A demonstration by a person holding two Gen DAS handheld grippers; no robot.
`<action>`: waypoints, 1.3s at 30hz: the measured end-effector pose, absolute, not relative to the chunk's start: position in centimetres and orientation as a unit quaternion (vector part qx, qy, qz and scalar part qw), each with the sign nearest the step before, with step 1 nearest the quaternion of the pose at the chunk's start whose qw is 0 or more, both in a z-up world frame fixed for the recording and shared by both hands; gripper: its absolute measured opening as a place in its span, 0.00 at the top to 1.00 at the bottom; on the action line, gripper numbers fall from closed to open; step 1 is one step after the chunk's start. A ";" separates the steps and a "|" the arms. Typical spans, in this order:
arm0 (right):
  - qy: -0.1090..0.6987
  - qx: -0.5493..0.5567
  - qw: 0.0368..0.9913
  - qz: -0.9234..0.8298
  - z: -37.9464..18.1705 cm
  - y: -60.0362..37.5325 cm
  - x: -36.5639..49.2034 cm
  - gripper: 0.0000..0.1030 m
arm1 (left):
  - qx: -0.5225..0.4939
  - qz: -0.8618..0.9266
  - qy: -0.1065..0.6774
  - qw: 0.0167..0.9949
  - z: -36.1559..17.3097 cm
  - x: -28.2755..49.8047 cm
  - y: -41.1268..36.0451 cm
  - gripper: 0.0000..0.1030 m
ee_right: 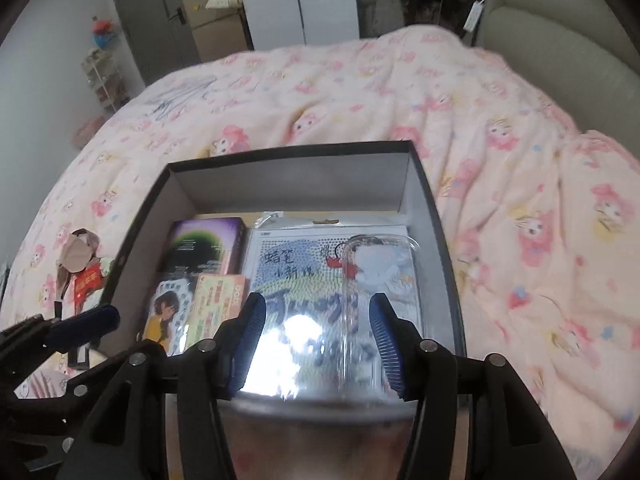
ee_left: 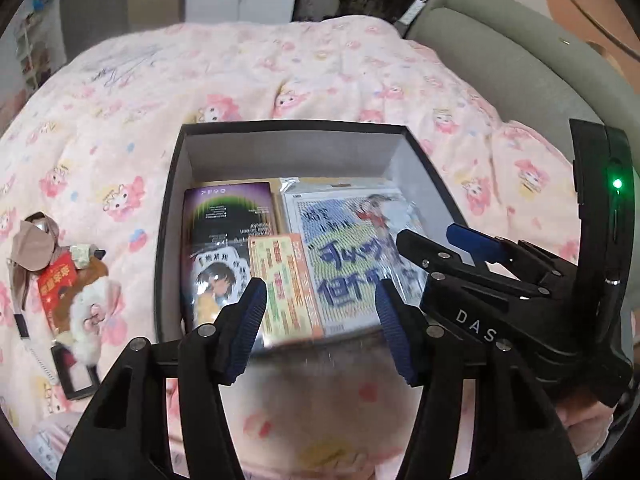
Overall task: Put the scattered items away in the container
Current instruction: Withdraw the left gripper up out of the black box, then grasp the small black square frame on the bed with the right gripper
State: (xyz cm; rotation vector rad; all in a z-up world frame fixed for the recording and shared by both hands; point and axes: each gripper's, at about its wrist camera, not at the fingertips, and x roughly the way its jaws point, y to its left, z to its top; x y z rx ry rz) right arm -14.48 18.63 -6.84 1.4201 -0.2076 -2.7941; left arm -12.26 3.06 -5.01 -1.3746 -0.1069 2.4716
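A black box [ee_left: 172, 216] [ee_right: 136, 216] sits on the pink bed. Inside lie a purple box [ee_left: 230, 208] [ee_right: 204, 244], an orange packet [ee_left: 284, 284] [ee_right: 216, 304], a girl sticker card [ee_left: 212, 280] [ee_right: 164, 316], a dotted picture pack [ee_left: 348, 252] [ee_right: 296, 268] and a clear plastic case [ee_right: 380, 264]. My left gripper [ee_left: 320, 312] is open and empty over the box's near edge. My right gripper [ee_right: 316, 336] is open and empty above the picture pack. A cluster of items [ee_left: 68, 280] [ee_right: 84, 272] lies on the bed left of the box: beige piece, red packet, furry toy.
The bedspread [ee_left: 280, 80] [ee_right: 520, 200] is rumpled around the box. A small black frame [ee_left: 80, 376] lies by the cluster. A grey padded headboard [ee_left: 500, 52] [ee_right: 560, 48] stands at the right. Doors and shelves stand beyond the bed.
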 end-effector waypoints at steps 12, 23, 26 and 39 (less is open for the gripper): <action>-0.067 0.442 0.023 -0.894 -4.9 13.2 -7.0 0.52 | -0.478 0.859 -0.035 0.177 -3.3 -5.2 -0.6 0.44; -0.013 0.459 0.123 -0.880 -6.5 1.3 -8.2 0.52 | -0.481 0.865 -0.112 0.086 -5.8 -3.1 -13.0 0.44; -0.022 0.474 0.187 -0.860 -8.1 -2.5 -9.9 0.52 | -0.485 0.860 -0.151 0.050 -7.1 -3.2 -17.2 0.44; -0.022 0.576 0.253 -0.777 -16.4 -9.7 -15.7 0.53 | -0.522 0.800 -0.296 0.008 -16.3 -6.8 -29.0 0.62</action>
